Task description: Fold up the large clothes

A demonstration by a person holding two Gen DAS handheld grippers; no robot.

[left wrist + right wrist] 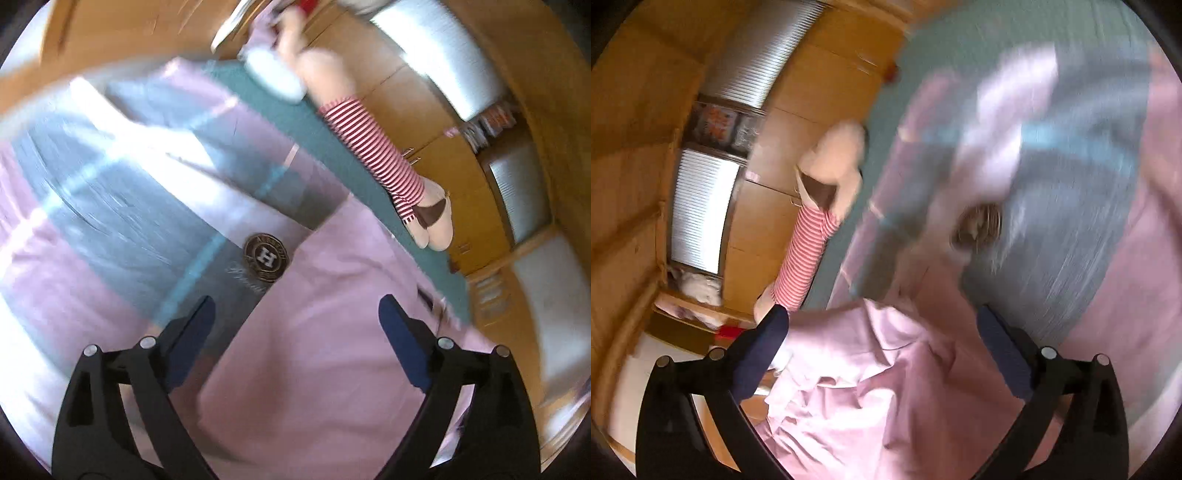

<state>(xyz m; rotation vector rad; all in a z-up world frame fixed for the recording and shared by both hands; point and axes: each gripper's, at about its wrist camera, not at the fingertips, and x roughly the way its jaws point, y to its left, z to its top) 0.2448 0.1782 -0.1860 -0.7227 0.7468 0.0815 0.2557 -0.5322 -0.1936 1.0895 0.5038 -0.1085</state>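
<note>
While both grippers hang wide and empty, left gripper (295, 332) and right gripper (882, 350), I see the grey garment (129, 206) spread on the pink bed (314, 350). Next grab: pinch its edge cleanly. Striped doll (373, 147) crowds two o'clock; bed edge beyond.
</note>
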